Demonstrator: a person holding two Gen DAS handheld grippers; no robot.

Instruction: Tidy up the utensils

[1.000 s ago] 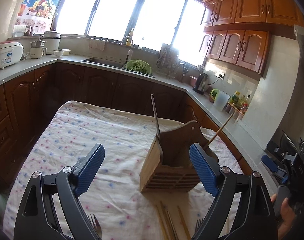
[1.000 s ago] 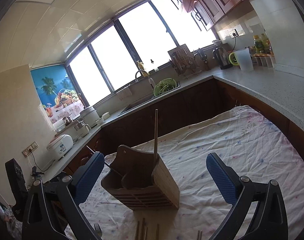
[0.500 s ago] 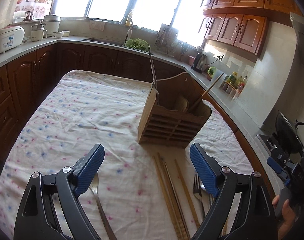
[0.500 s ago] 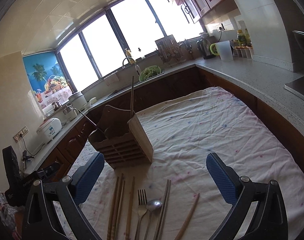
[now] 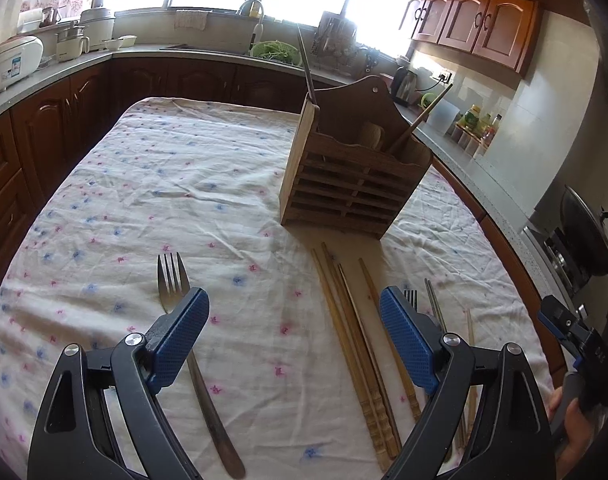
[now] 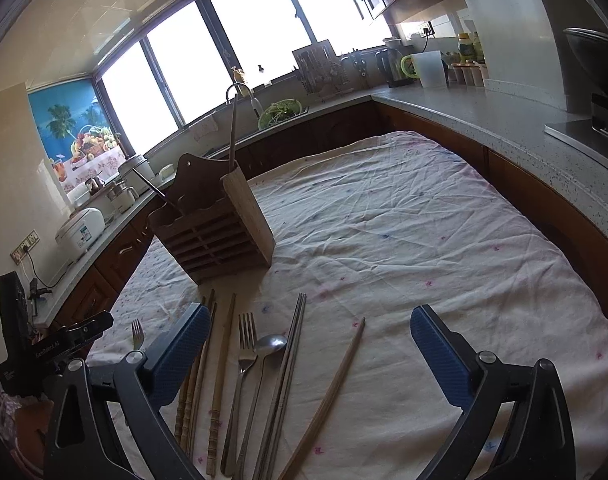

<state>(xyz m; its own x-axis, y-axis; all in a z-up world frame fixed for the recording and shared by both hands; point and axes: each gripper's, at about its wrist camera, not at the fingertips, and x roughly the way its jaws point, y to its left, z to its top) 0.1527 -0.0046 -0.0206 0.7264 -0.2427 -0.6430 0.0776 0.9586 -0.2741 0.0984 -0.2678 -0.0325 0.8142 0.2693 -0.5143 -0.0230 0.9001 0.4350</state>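
While angled downward, both grippers (left gripper (image 5: 293, 332), right gripper (image 6: 306, 350)) gape over utensils.

my fork (image 5: 171, 280) is shiny metal; chopsticks (image 5: 356, 344) and slatted caddy (image 5: 344, 196) matt wood; tablecloth (image 5: 175, 184) crumpled cloth

Desk (image 6: 444, 216) w/ wrinkled white floral cloth (image 5: 175, 184); slatted wooden utensil holder (image 5: 348, 196) stands upright on it. Just in front lie wooden chopsticks (image 5: 356, 344), a fork (image 6: 243, 356), spoon (image 6: 265, 350), metal chopsticks (image 6: 289, 354) & one angled chopstick (image 6: 332, 392). Another fork (image 5: 171, 280) lies apart, left of the chopsticks.
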